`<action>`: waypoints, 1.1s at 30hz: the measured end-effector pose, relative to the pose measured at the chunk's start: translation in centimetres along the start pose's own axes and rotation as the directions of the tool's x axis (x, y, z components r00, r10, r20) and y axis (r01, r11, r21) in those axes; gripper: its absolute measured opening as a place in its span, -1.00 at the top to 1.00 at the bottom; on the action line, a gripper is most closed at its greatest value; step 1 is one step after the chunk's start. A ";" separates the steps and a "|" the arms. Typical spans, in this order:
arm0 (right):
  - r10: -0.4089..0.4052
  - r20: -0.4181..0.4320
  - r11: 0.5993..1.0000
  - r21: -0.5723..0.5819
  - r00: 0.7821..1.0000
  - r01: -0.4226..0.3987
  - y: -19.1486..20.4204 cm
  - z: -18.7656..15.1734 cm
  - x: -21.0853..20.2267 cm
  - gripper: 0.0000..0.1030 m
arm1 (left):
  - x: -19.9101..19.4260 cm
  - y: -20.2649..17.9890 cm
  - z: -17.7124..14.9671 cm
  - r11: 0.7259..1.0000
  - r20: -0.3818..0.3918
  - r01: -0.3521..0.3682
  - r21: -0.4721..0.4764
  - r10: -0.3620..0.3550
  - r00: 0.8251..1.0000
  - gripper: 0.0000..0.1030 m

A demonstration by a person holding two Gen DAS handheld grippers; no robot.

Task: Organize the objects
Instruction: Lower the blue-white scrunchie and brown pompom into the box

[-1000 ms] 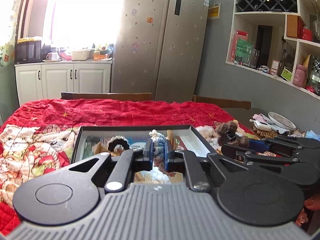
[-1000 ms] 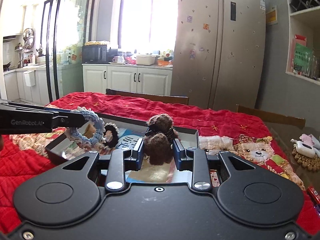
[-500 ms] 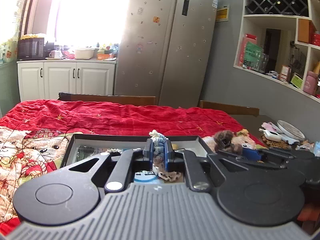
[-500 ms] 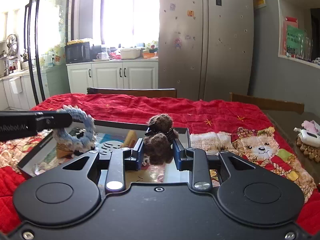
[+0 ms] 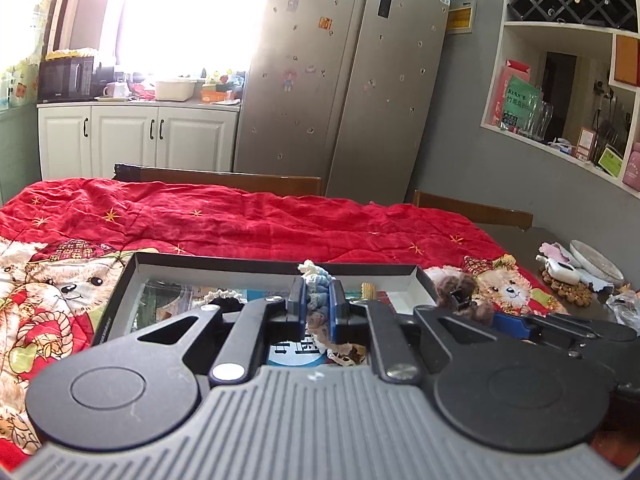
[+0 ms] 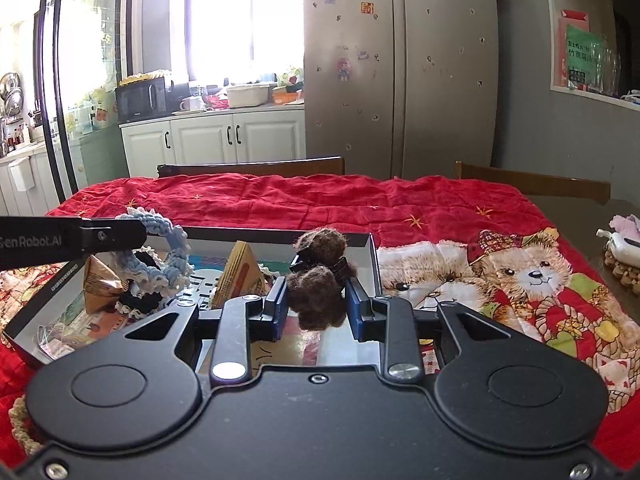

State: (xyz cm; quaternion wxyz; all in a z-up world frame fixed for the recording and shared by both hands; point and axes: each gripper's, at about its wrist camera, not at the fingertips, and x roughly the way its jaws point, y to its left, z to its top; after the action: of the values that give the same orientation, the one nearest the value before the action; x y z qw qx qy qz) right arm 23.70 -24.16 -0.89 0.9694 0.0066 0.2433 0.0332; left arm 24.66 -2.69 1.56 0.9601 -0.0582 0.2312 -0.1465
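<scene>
Above box [image 6: 370, 248], near right corner: right gripper [image 6: 316, 306] pinching brown clip [image 6: 320, 280], fuzzy body bulging past both pads. Above box centre: left gripper [image 5: 317, 308] pressed tight on blue scrunchie [image 6: 168, 256], loop hanging free below.

Risks:
- Early release near right wall: clip likely to bounce out onto red quilt [image 6: 460, 216].
- Plush compresses; grip may slip during descent.
- Hanging loop may snag paper packet [image 6: 240, 276] or black scrunchie [image 6: 138, 300] and drag either.
- Grippers close together over one box; collision possible on simultaneous lowering.
- Light box may shift on soft quilt if bumped.
</scene>
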 end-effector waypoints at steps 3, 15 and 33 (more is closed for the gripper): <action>-0.003 -0.008 1.000 0.005 1.000 0.003 -0.1 -0.3 0.5 0.44 | 0.6 0.1 -0.4 1.000 -0.008 0.001 0.000 -0.001 1.000 0.75; 0.002 -0.040 1.000 0.004 0.999 -0.002 -0.2 -1.2 2.3 0.44 | 2.4 0.6 -1.3 1.000 -0.051 -0.012 0.001 0.012 0.999 0.75; 0.021 -0.062 1.000 -0.007 0.998 -0.022 0.4 -1.6 3.4 0.44 | 3.6 0.9 -1.7 0.999 -0.089 -0.031 0.015 0.032 0.996 0.74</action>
State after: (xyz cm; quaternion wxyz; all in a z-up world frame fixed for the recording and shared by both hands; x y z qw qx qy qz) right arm 25.88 -23.55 -3.88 0.9610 0.0046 0.2729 0.0447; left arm 27.13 -2.99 -1.64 0.9513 -0.0414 0.2738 -0.1355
